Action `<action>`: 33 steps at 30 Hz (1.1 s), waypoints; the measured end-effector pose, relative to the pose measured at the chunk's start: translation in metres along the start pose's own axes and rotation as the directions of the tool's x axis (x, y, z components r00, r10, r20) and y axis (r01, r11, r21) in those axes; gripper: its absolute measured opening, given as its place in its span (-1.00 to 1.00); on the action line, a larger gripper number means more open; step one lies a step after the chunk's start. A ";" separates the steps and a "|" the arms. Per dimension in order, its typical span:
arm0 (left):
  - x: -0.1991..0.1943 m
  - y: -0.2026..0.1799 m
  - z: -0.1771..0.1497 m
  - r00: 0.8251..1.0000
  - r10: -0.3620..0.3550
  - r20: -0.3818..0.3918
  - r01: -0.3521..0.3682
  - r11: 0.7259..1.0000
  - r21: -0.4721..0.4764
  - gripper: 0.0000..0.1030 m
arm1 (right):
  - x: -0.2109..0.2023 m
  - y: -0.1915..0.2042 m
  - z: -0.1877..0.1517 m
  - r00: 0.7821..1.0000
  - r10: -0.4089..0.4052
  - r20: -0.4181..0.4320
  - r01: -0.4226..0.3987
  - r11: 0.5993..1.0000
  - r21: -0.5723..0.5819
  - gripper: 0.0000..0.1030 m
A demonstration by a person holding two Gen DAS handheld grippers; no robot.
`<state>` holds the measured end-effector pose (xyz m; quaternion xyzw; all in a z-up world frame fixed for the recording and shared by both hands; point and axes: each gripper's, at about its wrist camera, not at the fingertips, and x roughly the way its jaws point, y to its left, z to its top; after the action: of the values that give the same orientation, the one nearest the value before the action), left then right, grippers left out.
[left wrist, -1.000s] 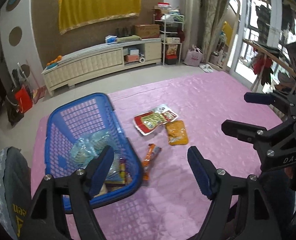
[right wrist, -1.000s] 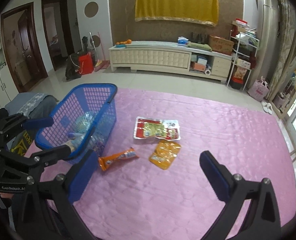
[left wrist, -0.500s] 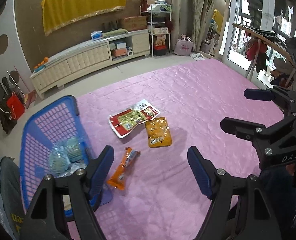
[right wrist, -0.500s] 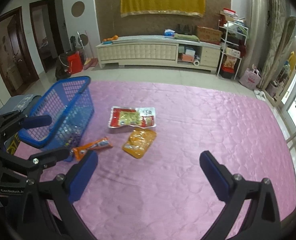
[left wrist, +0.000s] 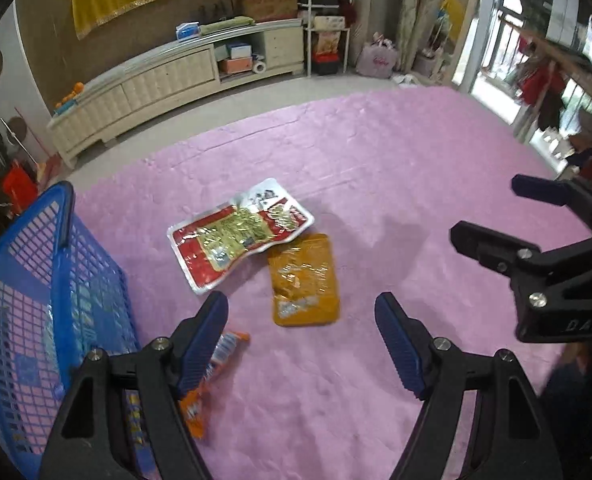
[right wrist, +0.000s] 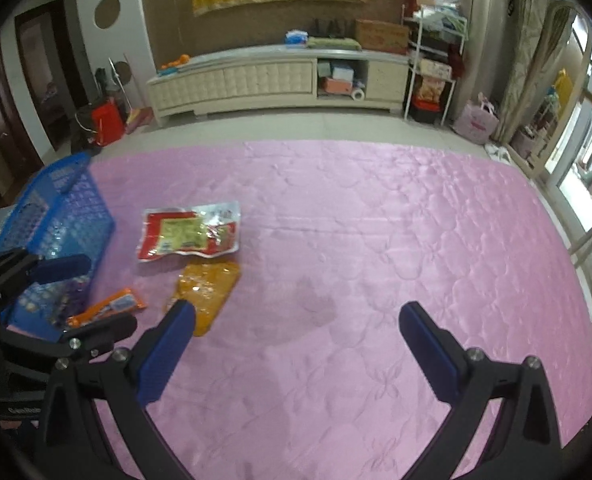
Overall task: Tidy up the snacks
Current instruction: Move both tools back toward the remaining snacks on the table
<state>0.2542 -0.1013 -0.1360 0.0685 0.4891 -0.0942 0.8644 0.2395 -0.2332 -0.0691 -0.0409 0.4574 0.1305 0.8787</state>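
Three snack packets lie on the pink quilted mat (right wrist: 375, 240): a red and white packet (left wrist: 240, 236) (right wrist: 190, 234), a yellow-orange pouch (left wrist: 303, 280) (right wrist: 208, 292) just below it, and an orange stick packet (left wrist: 224, 354) (right wrist: 108, 308) beside the blue mesh basket (left wrist: 36, 280) (right wrist: 56, 216). The basket holds several wrapped snacks. My left gripper (left wrist: 300, 304) hangs open above the pouch, its left finger over the stick packet. My right gripper (right wrist: 296, 312) is open over bare mat, right of the pouch. Each gripper shows in the other's view (left wrist: 491, 212) (right wrist: 112, 294). Neither holds anything.
Beyond the mat's far edge is tiled floor, then a long cream cabinet (right wrist: 256, 80) and a metal shelf rack (right wrist: 431, 60). A red bucket (right wrist: 106, 122) stands at the back left. A wooden rack with clothes (left wrist: 555, 80) is at the right, near the windows.
Both grippers have come forward and down toward the packets, which now look larger and closer. The basket has slid to the left edge of both views. The jaws stand as wide as before.
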 end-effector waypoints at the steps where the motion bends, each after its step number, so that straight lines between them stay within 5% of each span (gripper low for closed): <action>1: 0.004 -0.001 0.002 1.000 -0.004 -0.006 0.004 1.000 0.005 0.46 | 0.005 -0.002 0.000 1.000 -0.003 -0.002 0.003 1.000 0.005 0.99; 5: 0.024 -0.002 0.006 0.999 -0.014 -0.033 0.014 1.000 0.008 0.63 | 0.024 -0.011 -0.002 0.999 -0.032 -0.012 0.032 0.999 0.011 0.99; 9: 0.042 -0.004 0.010 0.997 -0.026 -0.069 0.027 1.000 0.007 1.00 | 0.039 -0.019 -0.009 0.999 -0.048 -0.022 0.049 0.999 0.020 0.99; 16: 0.075 -0.010 0.019 0.991 0.000 -0.137 0.004 1.000 0.026 1.00 | 0.062 -0.034 -0.014 0.992 -0.055 -0.115 0.059 0.998 0.033 0.99; 24: 0.118 -0.005 0.026 0.970 0.029 -0.240 -0.024 0.999 0.024 1.00 | 0.070 -0.043 -0.018 0.987 -0.109 -0.116 0.115 0.992 0.047 0.99; 28: 0.126 0.001 0.029 0.966 -0.029 -0.258 0.018 0.999 -0.042 1.00 | 0.071 -0.042 -0.018 0.988 -0.098 -0.117 0.105 0.993 0.048 0.99; 33: 0.130 0.003 0.034 0.959 -0.035 -0.281 0.033 0.999 -0.013 1.00 | 0.074 -0.036 -0.017 0.987 -0.094 -0.133 0.098 0.995 0.021 0.99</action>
<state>0.3487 -0.1179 -0.2300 0.0692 0.6083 -0.0963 0.7848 0.2757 -0.2568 -0.1413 -0.0596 0.5138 0.0787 0.8522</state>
